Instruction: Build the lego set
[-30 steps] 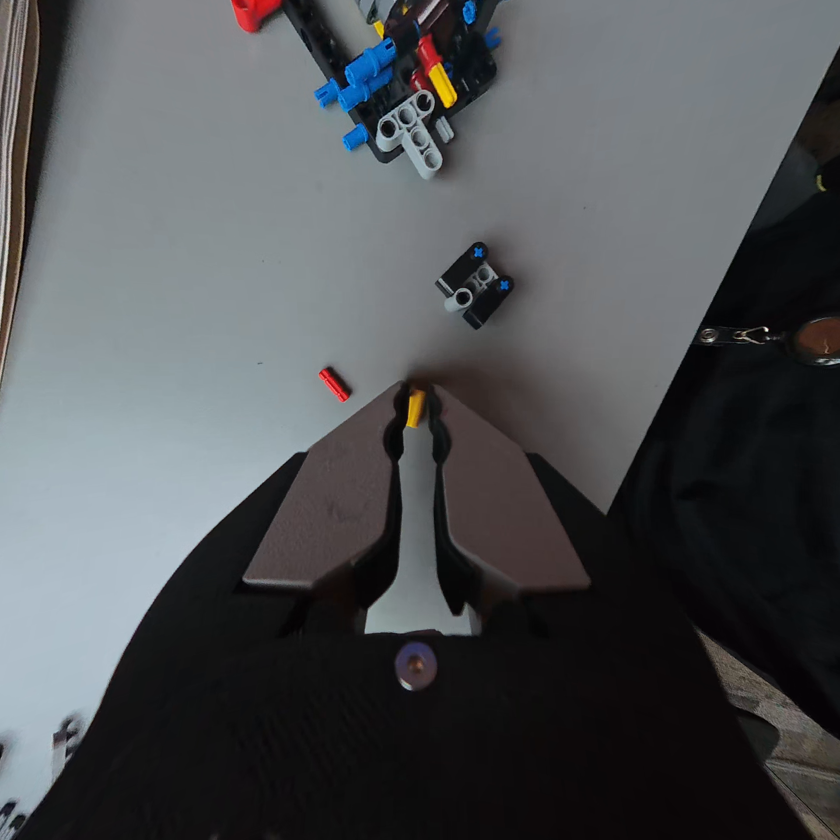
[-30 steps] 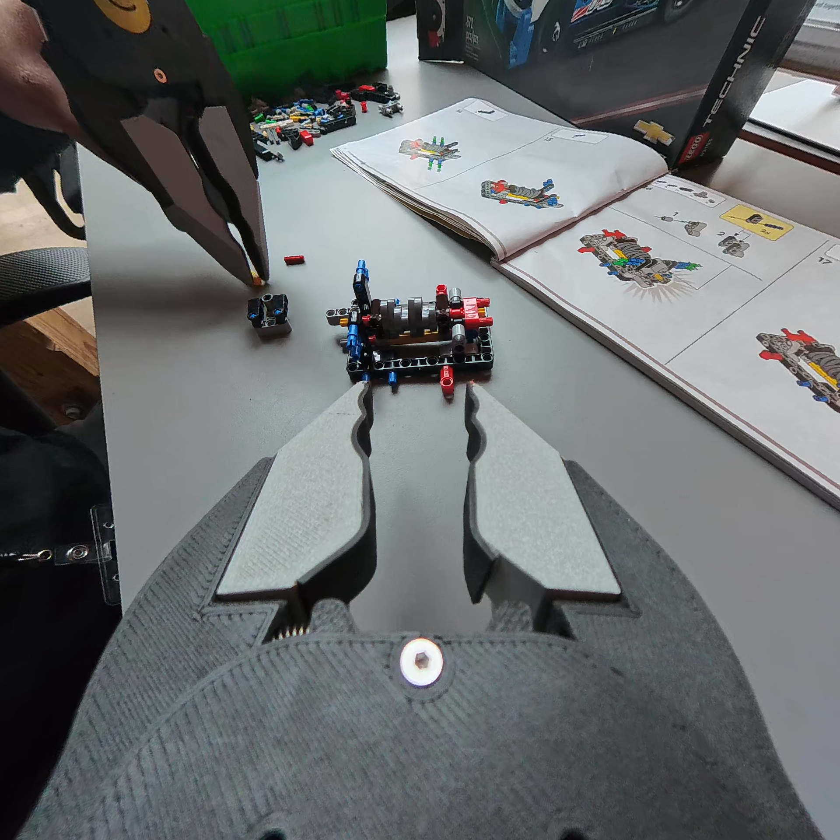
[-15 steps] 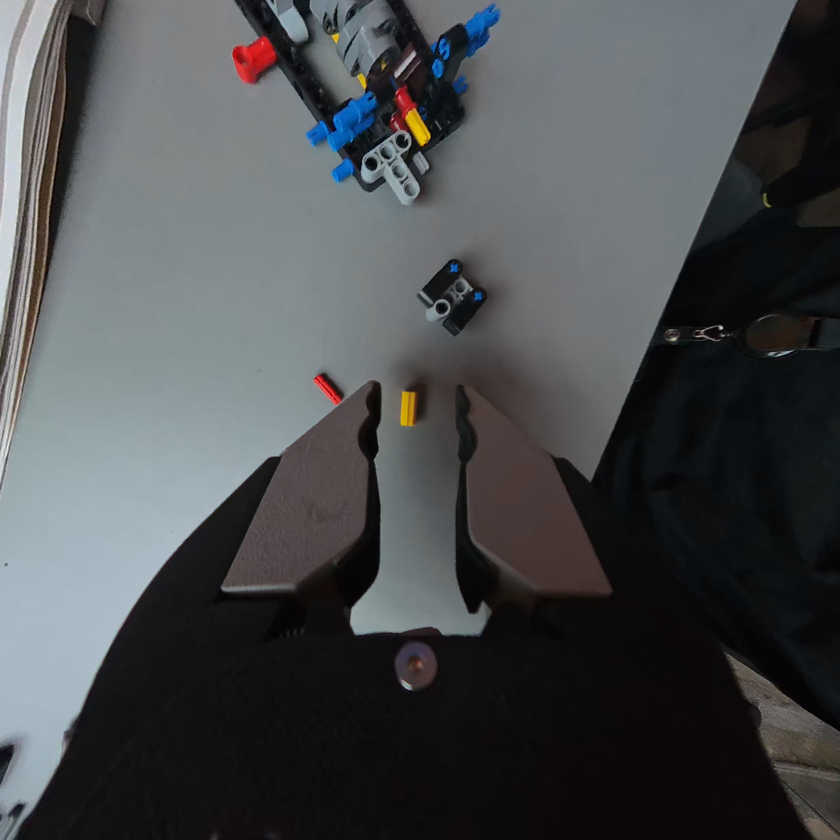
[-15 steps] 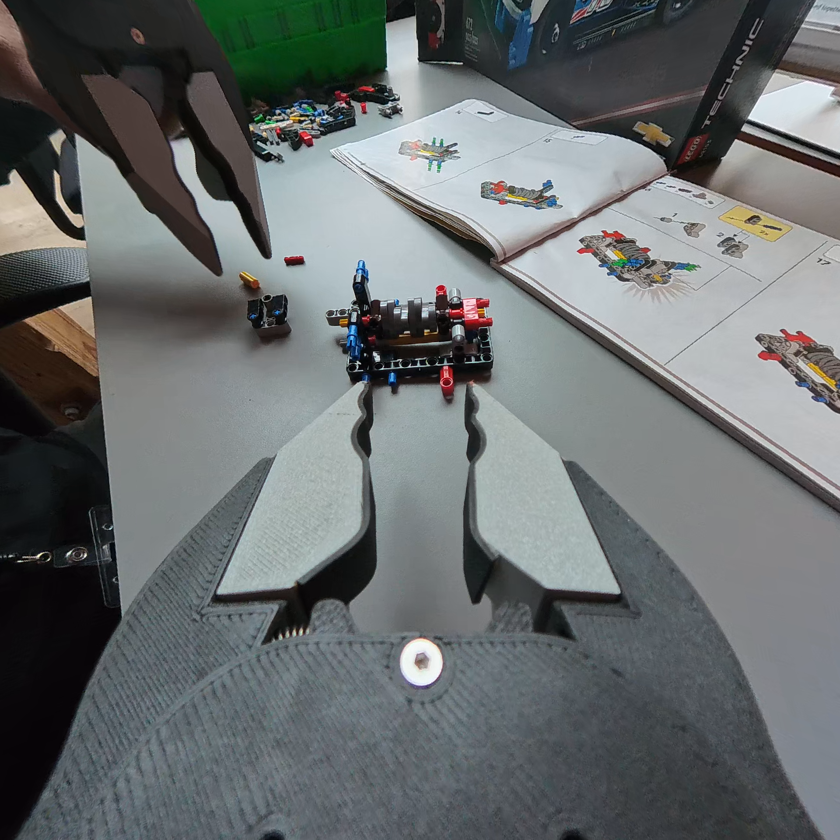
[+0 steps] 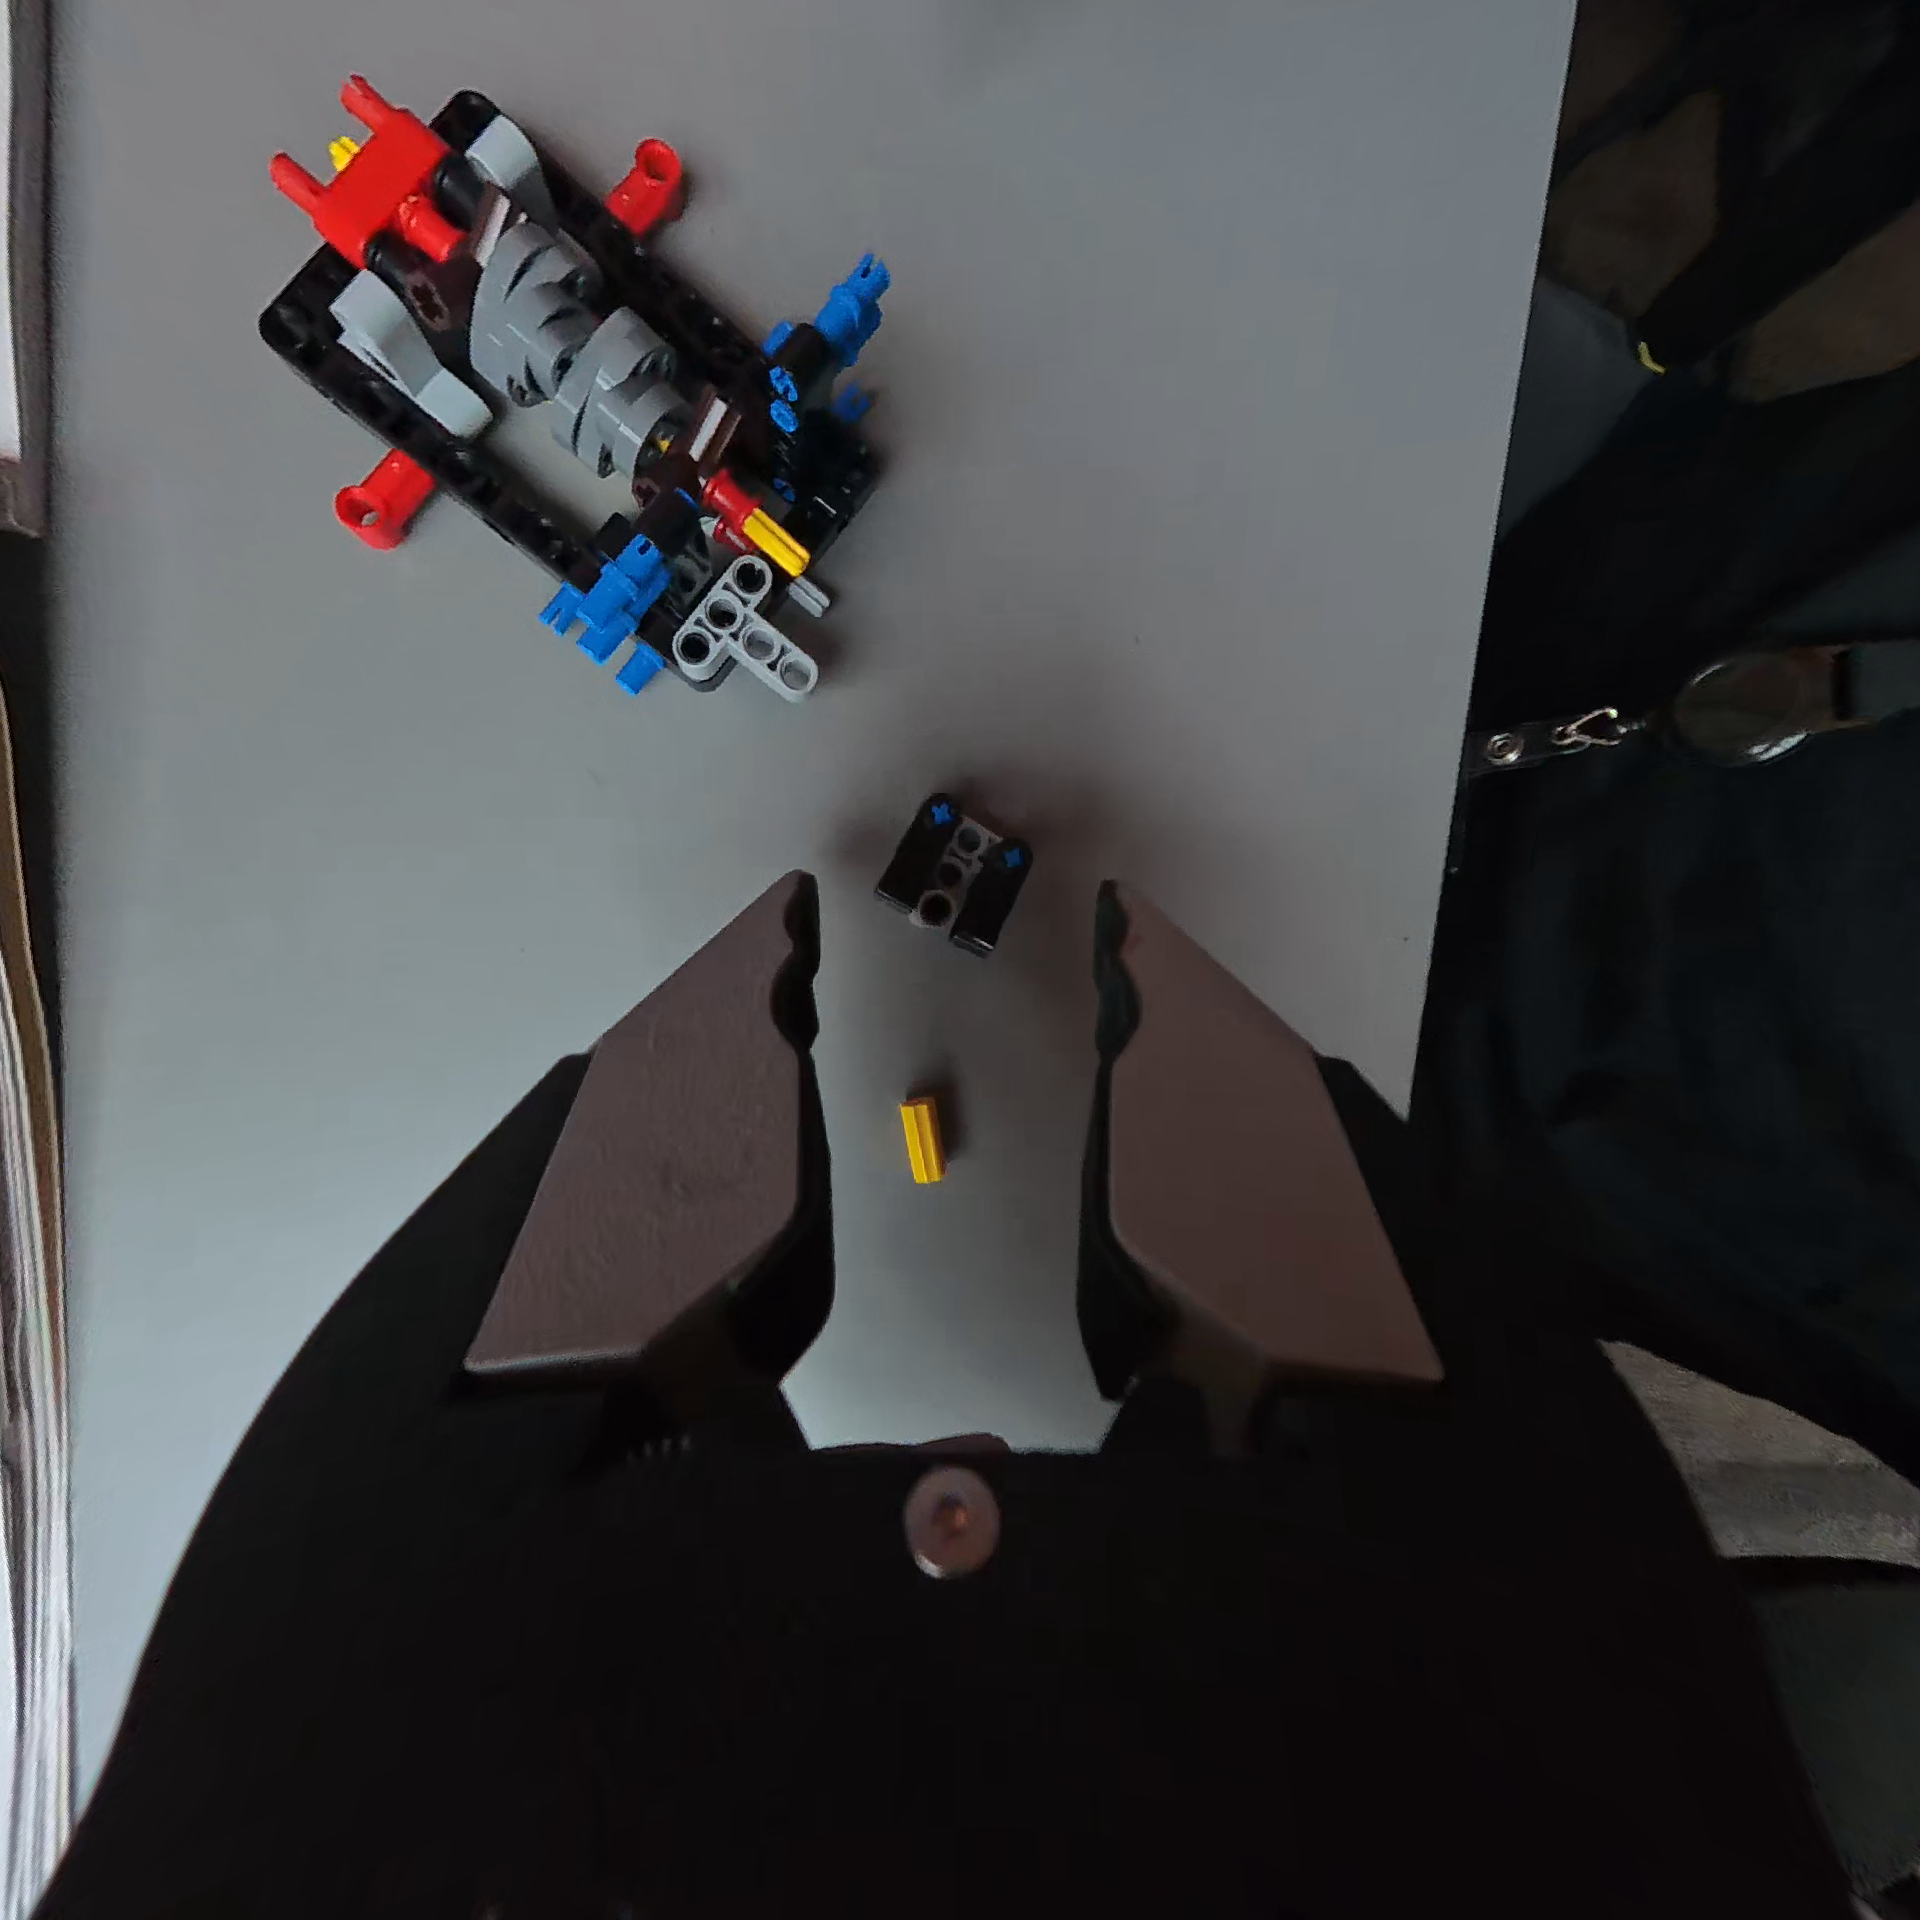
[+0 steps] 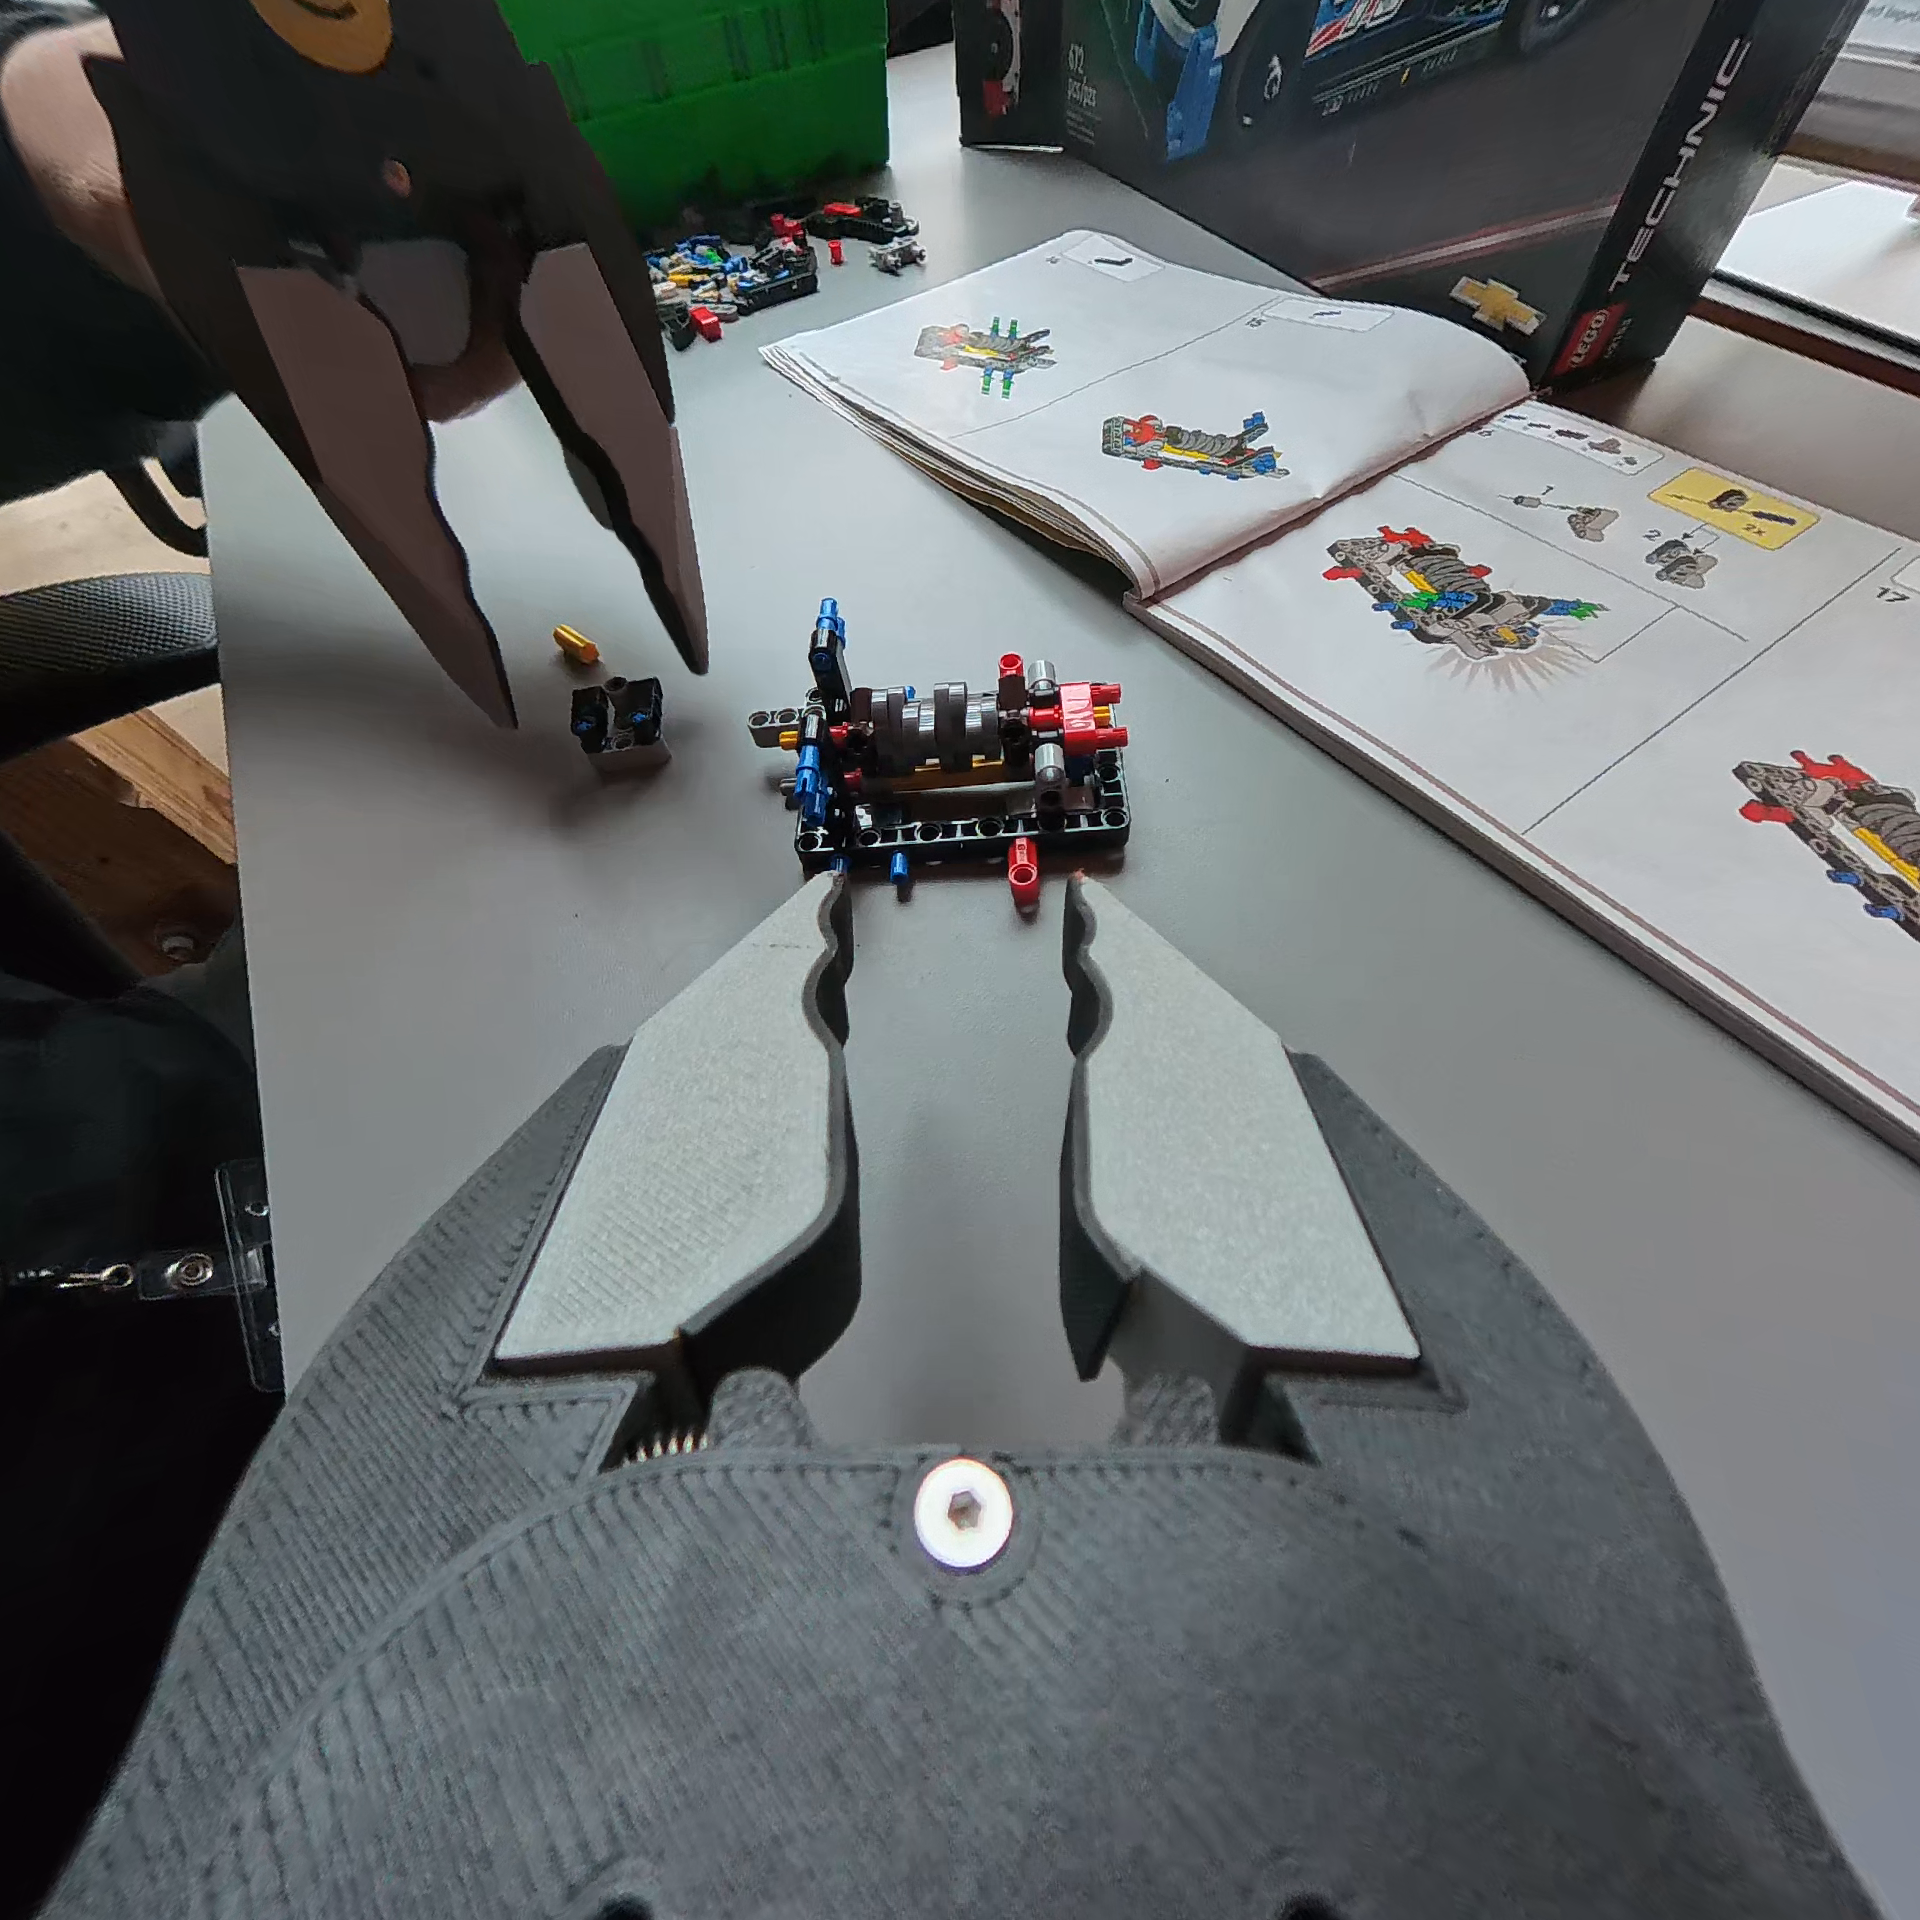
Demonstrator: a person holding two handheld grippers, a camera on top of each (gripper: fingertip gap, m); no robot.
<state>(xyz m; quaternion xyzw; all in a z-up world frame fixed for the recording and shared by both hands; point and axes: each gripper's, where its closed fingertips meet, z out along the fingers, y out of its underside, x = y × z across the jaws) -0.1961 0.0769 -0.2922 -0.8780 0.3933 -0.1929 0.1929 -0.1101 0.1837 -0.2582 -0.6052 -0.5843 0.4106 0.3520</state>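
Holding both tools over the grey table (image 6: 1455, 1039), we note our right gripper (image 6: 951, 883) low, fingers spread, nothing between them, tips just short of the black-framed lego assembly (image 6: 956, 758). Our left gripper (image 5: 956, 894) hangs above the table with jaws wide apart and empty. A small yellow piece (image 5: 922, 1140) lies on the table between its fingers, untouched. Just beyond it sits a small black and grey sub-assembly (image 5: 956, 875), near the fingertips. Farther off: open instruction booklet (image 6: 1351, 499), a pile of loose pieces (image 6: 769, 260), a green bin (image 6: 717, 94), the set's box (image 6: 1403, 125).
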